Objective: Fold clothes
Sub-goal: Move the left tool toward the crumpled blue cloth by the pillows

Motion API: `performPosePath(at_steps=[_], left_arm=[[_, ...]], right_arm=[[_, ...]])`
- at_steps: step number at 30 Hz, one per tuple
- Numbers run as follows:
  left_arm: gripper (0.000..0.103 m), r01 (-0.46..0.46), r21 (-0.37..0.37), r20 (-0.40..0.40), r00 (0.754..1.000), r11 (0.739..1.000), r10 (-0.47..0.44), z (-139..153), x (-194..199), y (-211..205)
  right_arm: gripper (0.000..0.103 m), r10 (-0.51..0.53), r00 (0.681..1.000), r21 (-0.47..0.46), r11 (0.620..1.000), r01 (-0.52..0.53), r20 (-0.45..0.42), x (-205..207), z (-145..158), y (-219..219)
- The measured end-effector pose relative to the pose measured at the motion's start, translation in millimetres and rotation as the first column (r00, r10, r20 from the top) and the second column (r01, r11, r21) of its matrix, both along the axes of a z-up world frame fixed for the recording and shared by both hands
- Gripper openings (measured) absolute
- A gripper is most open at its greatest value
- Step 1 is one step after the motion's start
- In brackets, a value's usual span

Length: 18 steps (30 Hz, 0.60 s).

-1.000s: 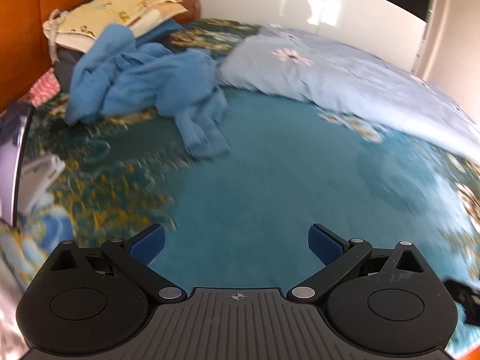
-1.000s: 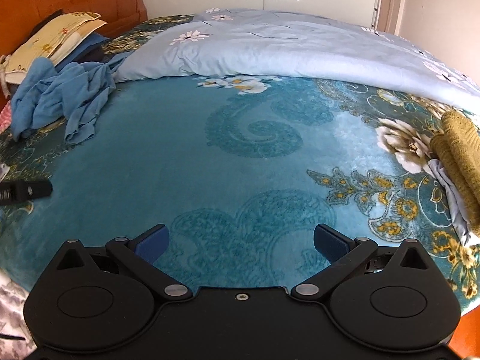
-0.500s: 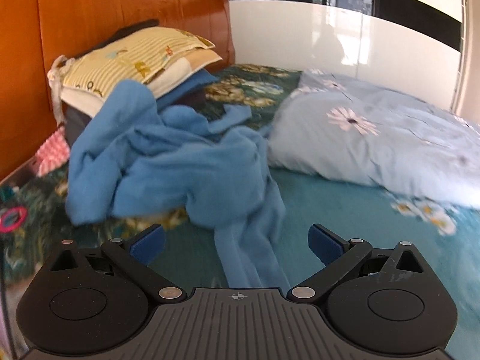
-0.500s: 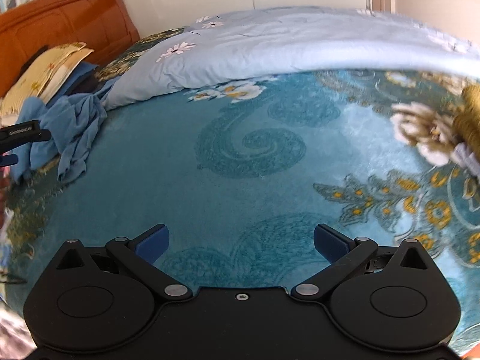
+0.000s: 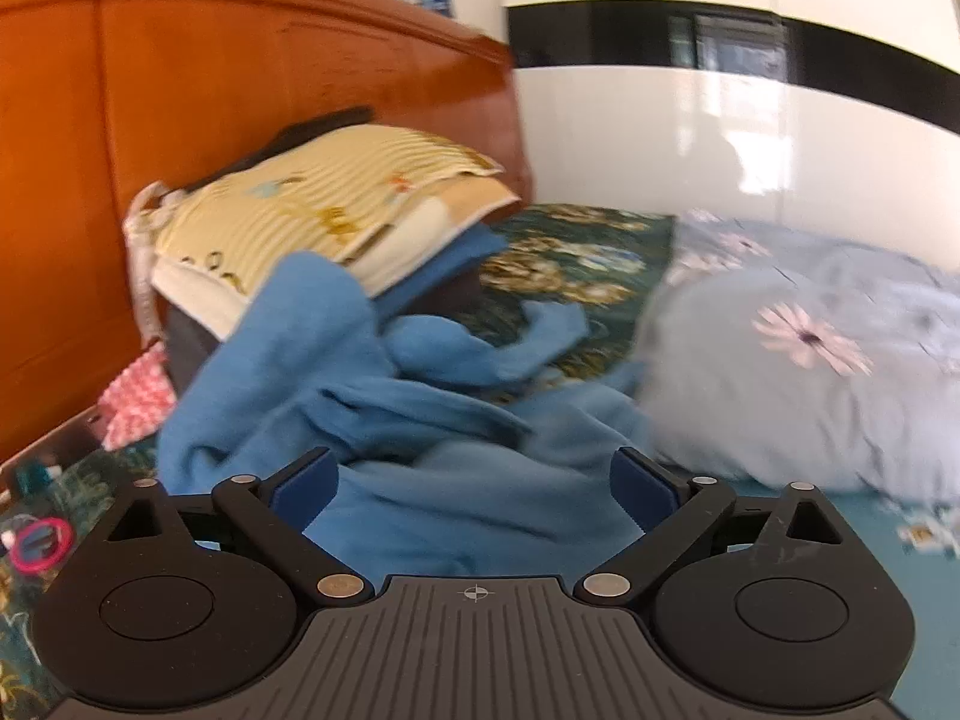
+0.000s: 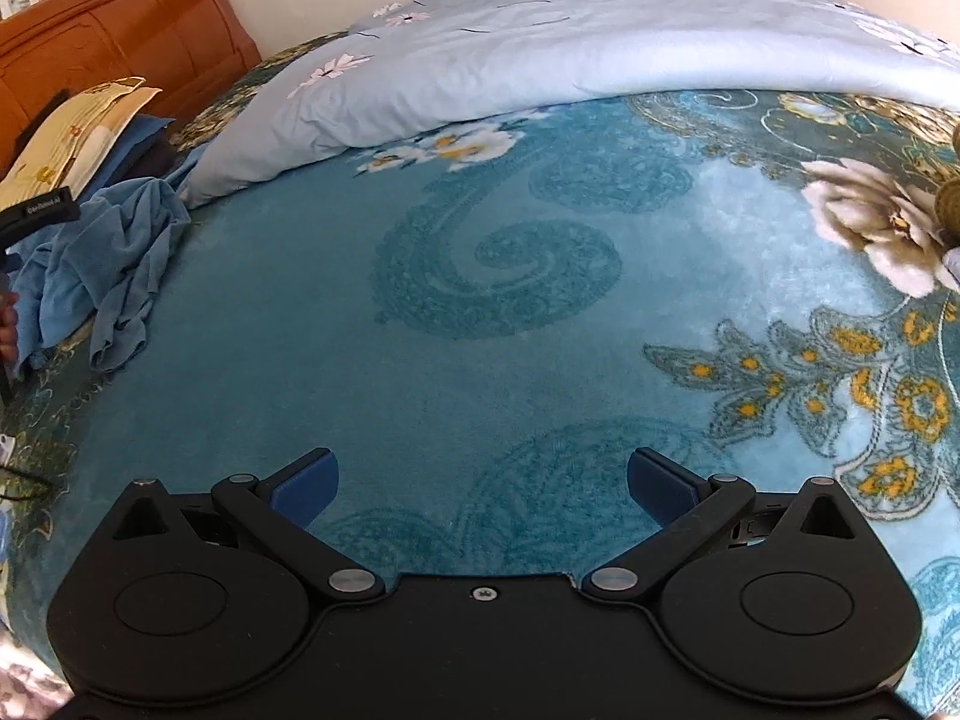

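Swung across the bed (image 6: 480, 360) toward the headboard (image 5: 240, 90); left tongs (image 5: 474, 483) now over the crumpled blue garment (image 5: 432, 450), wide but just closing a little, cloth between, not pinched. Right tongs (image 6: 483, 480) wide, empty. Pickup step. Next: lower, clamp a fold, drag onto open bedspread.

Daylight fills both of my views, bright and soft, with no hard shadows. In my left view the glossy white wardrobe (image 5: 720, 138) throws back pale glare, and motion blur smears the blue garment (image 5: 420, 432), the striped pillow (image 5: 312, 204) and the grey quilt (image 5: 810, 372). My right view is sharp: the teal blanket (image 6: 498, 276) shows its weave, shining paler toward the far right. Both views bulge, bending lines at the rims, with dark corners.
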<state>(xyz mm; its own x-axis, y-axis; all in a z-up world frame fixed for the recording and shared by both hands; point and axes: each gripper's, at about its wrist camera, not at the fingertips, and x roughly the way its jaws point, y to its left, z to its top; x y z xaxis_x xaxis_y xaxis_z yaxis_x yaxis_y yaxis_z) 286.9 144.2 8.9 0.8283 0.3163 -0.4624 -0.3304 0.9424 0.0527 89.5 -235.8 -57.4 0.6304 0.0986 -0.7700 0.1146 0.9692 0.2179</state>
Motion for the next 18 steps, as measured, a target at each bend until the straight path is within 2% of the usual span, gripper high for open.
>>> performPosePath(at_steps=[5,7,9,10,15,16,18], left_arm=[[0.096,-0.071,0.038,0.009,0.997,0.997,0.071,2.5,8.1,32.2],[0.096,-0.074,0.055,0.017,0.997,0.996,0.073,2.9,7.5,40.9],[0.096,-0.108,0.12,0.018,0.994,0.987,0.107,2.2,7.0,46.2],[0.096,-0.121,0.149,0.009,0.993,0.981,0.121,0.8,8.1,48.7],[0.097,-0.143,0.2,-0.048,0.987,0.969,0.156,-12.1,19.6,58.9],[0.102,-0.155,0.214,-0.049,0.984,0.965,0.168,-14.9,22.1,60.0],[0.103,-0.158,0.247,-0.052,0.983,0.956,0.176,-20.6,28.0,60.9]], right_arm=[[0.102,-0.004,1.0,0.002,1.0,0.004,-0.026,3.7,-7.8,0.5],[0.102,-0.003,1.0,-0.004,1.0,0.002,-0.03,3.8,-10.0,1.6],[0.102,0.002,1.0,-0.016,1.0,-0.002,-0.03,4.0,-10.7,3.1],[0.102,0.003,1.0,-0.019,1.0,-0.003,-0.03,4.2,-10.9,3.5],[0.102,-0.001,1.0,-0.031,1.0,0.0,-0.029,4.9,-12.1,5.2],[0.102,0.0,1.0,-0.034,0.999,-0.001,-0.029,4.7,-12.2,5.8],[0.102,0.004,1.0,-0.04,0.999,-0.005,-0.03,4.6,-12.4,6.6]])
